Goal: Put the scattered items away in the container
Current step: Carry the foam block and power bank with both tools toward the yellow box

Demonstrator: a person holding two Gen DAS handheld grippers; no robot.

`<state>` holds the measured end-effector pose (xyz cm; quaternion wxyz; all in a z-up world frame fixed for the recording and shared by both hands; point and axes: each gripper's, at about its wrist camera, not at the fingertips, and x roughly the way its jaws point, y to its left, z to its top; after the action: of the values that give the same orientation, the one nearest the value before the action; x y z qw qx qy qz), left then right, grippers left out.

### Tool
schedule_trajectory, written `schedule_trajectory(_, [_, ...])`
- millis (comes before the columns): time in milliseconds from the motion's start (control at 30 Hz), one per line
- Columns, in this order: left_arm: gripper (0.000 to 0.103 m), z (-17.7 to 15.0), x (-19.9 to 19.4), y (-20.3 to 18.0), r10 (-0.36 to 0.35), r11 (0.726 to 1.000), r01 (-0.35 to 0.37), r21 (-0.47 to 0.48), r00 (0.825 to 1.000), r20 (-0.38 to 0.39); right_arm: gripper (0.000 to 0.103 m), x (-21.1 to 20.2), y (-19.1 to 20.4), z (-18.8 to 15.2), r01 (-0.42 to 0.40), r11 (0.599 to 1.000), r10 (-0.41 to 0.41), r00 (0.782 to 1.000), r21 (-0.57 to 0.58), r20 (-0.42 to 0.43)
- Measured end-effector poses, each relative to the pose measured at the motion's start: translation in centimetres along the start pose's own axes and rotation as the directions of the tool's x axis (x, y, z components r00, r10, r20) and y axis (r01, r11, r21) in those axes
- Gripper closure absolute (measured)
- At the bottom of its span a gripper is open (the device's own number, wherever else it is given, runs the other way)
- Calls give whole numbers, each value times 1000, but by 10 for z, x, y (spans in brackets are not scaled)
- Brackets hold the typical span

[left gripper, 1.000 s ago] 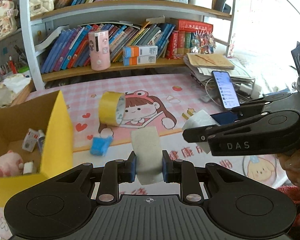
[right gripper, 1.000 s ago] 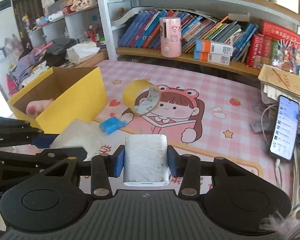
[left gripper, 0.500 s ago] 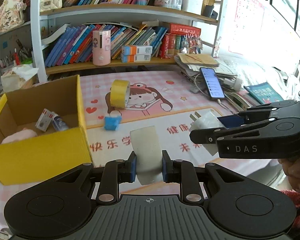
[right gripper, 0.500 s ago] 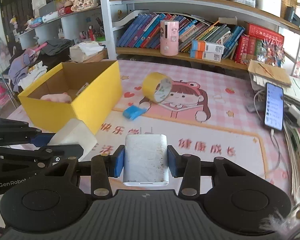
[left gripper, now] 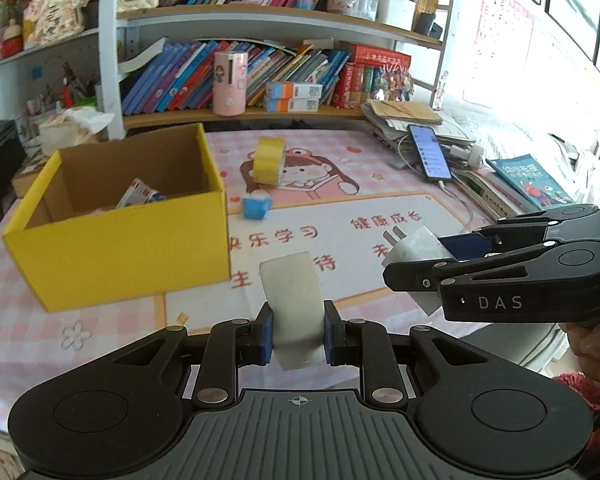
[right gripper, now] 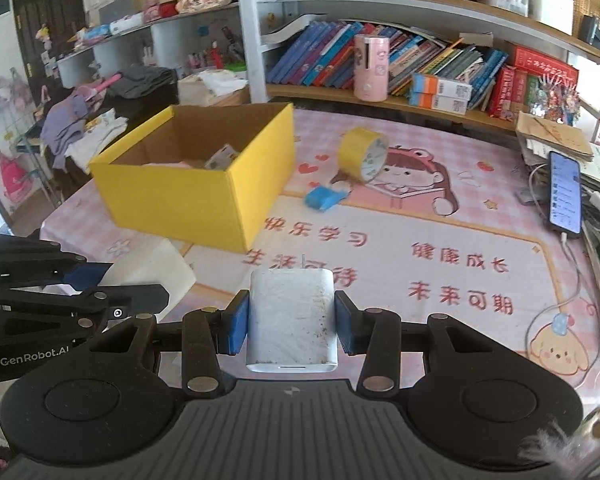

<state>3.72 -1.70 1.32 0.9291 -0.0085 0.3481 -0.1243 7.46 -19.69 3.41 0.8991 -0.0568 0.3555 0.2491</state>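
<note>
My left gripper point(left gripper: 296, 336) is shut on a whitish translucent tape roll point(left gripper: 294, 304), held above the table's near edge. My right gripper point(right gripper: 291, 322) is shut on a white charger plug point(right gripper: 292, 320); the plug also shows in the left wrist view point(left gripper: 414, 252). The open yellow cardboard box point(left gripper: 128, 256) stands at the left with a few small items inside; it also shows in the right wrist view point(right gripper: 204, 196). A yellow tape roll point(left gripper: 269, 160) and a small blue item point(left gripper: 256, 208) lie on the pink mat beyond the box.
A phone point(left gripper: 430, 152) on a cable lies at the right beside stacked papers and books point(left gripper: 536, 180). Bookshelves point(left gripper: 260, 80) with a pink canister point(left gripper: 229, 82) line the back. Clothes point(right gripper: 84, 120) are piled left of the table.
Both grippers have pulled back toward the near edge and risen, each still holding its item. The box and the table items look farther away.
</note>
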Motion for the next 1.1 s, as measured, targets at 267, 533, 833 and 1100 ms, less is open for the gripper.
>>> schedule_trajectory(267, [81, -12, -11, 6, 14, 1000, -14, -21, 1000, -9, 62, -4, 16, -9, -30, 999, 29, 999, -16, -16])
schedule_trajectory(533, [81, -14, -15, 14, 20, 999, -21, -30, 1000, -5, 62, 0, 34, -9, -69, 996, 67, 997, -57, -35])
schedule_trajectory(833, [81, -19, -20, 28, 28, 999, -28, -44, 1000, -6, 62, 8, 50, -6, -93, 992, 89, 995, -84, -53])
schedule_trajectory(1100, [81, -27, -28, 46, 57, 995, -57, -76, 998, -11, 62, 20, 71, -1, -135, 984, 127, 989, -114, -74])
